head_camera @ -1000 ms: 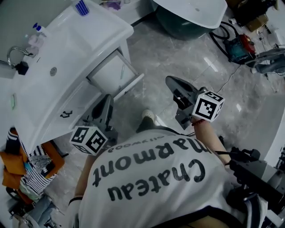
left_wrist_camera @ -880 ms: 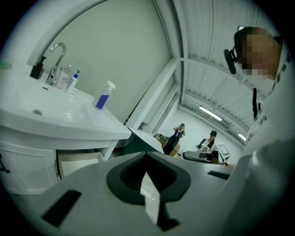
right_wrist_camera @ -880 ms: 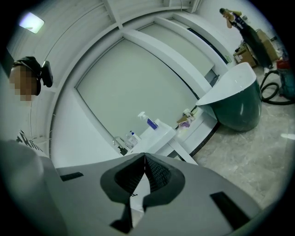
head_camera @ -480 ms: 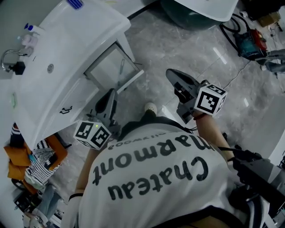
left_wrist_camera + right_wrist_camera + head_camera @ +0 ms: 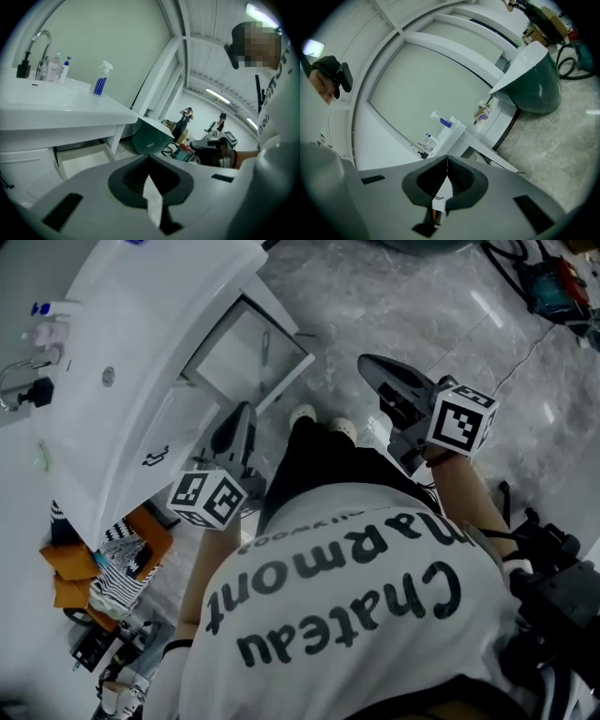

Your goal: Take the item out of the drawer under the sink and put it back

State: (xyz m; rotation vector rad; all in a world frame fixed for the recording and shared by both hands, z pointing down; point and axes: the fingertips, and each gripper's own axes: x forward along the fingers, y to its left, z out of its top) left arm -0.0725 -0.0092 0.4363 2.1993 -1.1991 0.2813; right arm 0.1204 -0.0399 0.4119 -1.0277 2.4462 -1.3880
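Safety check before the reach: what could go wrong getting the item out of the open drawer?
1. Both the left claw and right claw are shut; reaching in that way would likely just shove the item.
2. The item is thin and lies flat in the drawer, so a pinch may slip.
3. The drawer's corner juts near the shoes; a bump is possible.

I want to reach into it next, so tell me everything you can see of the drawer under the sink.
The drawer is a shallow white box, smooth like painted board, pulled out from under the white sink counter toward the person. It stands open and level. One slim pale stick-like item lies on its floor near a side wall; what it is cannot be told. The left gripper, fingers shut, is close to its front but apart from it.
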